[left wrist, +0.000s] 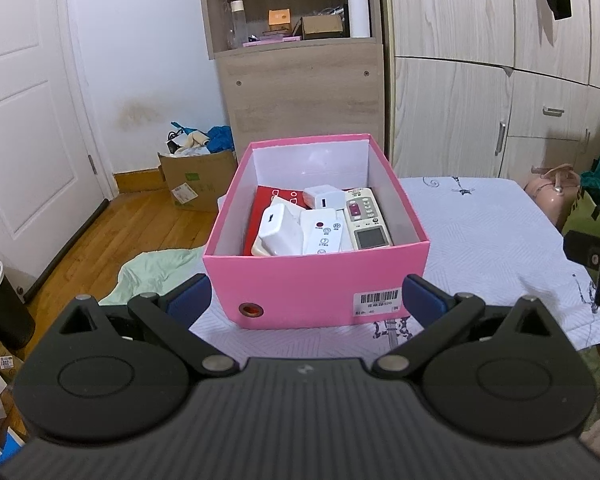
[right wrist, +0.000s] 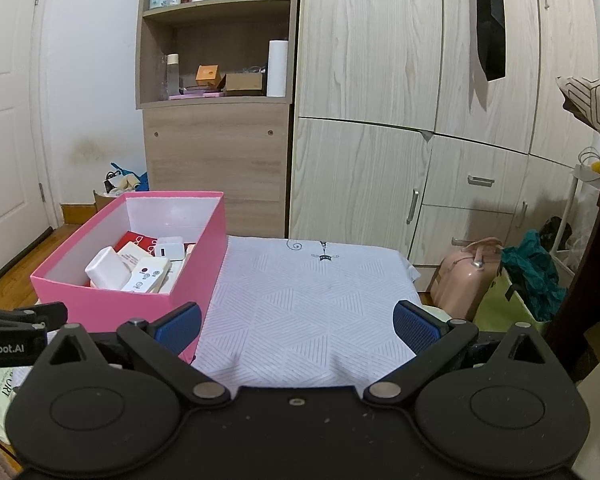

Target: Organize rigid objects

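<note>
"robot.ai" on left hand-held gripper (right wrist: 4,346)

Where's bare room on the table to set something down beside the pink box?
The white cloth is bare from the right wall of the pink box to the table's far and right edges, where the pink bag stands beyond. Inside the box it is crowded: remotes and white adapters cover the floor.

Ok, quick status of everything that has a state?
Left tongs: open, empty, facing the box.
Right tongs: open, empty, over bare cloth.
Pink box: lid off, upright on the tablecloth.
Grey remote: lying inside the box.
White charger: lying inside the box.
</note>
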A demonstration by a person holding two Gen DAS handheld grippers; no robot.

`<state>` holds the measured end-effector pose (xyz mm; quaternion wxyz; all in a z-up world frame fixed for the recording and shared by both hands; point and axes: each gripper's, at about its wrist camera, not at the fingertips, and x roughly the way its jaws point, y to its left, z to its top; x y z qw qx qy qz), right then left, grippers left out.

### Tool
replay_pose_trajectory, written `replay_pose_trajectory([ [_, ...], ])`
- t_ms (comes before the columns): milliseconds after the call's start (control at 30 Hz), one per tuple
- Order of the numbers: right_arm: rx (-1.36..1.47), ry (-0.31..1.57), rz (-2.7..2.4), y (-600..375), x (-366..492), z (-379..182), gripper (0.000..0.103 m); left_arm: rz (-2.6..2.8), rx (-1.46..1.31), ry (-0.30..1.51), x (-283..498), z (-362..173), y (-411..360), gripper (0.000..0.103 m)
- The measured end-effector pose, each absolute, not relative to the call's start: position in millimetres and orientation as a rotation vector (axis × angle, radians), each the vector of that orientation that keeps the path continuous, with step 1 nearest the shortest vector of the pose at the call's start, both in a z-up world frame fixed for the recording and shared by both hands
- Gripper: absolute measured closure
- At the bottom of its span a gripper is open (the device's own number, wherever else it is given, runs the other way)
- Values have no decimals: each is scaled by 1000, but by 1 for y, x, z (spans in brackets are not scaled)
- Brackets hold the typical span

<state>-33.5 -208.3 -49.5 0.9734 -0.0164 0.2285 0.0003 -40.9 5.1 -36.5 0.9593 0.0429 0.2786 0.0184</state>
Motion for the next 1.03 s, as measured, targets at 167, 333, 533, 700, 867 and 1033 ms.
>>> replay_pose_trajectory([
  [167,-32,470,-4,-211,-33,-51,0,26,88,568,-41,-37,4,0],
  [333,-32,473,-5,-211,-33,-52,0,20,91,540,-44,-35,2,0],
  [533,-42,473,0,-209,-33,-53,0,19,94,546,-43,-35,1,0],
  [700,-38,476,-1,-209,-33,-54,0,-3,92,533,-46,-35,1,0],
  [867,-38,474,-4,-210,-33,-54,0,-22,96,517,-49,-35,-1,0],
  [1033,-41,474,-5,-209,-33,-55,0,-11,90,533,-47,-36,1,0],
])
